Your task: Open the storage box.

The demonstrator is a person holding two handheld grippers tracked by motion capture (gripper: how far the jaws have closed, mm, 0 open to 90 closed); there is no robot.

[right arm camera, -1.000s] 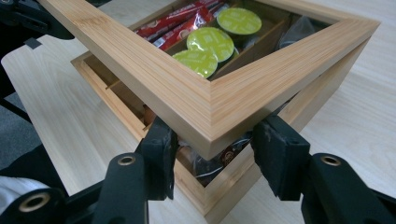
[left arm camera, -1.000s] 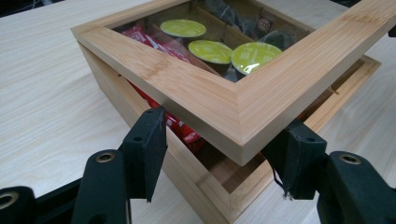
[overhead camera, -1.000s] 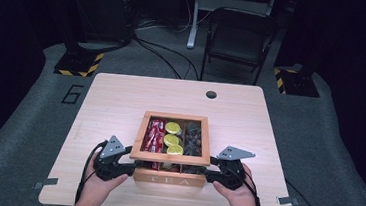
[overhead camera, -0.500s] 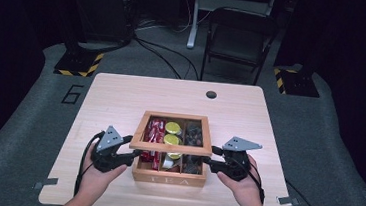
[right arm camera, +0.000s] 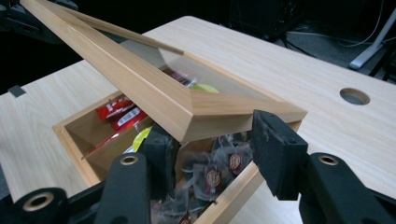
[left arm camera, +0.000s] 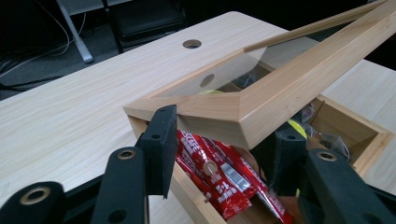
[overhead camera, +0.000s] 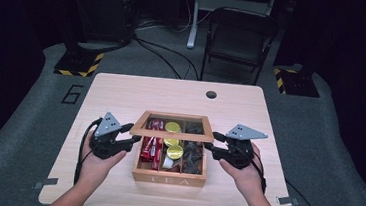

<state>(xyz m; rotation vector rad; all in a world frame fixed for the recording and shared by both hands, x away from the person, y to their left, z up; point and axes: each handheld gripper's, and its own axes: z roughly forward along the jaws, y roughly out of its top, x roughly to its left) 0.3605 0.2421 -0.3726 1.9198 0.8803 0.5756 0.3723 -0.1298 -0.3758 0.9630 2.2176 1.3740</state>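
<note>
Left forearm: enters from the bottom edge of the high view, angled up and slightly inward.
Left hand (overhead camera: 96,161): wraps the gripper body from below, grey plate on top.
Left gripper (overhead camera: 134,132): jaws point right toward the lid (overhead camera: 174,126); they have just been closing, one pad on each side of the lid's left frame side.
Right forearm: comes in from the bottom right, angled inward.
Right hand (overhead camera: 243,169): cups its gripper from beneath.
Right gripper (overhead camera: 212,141): jaws point left, straddling the lid's right frame side, pads close against it.
</note>
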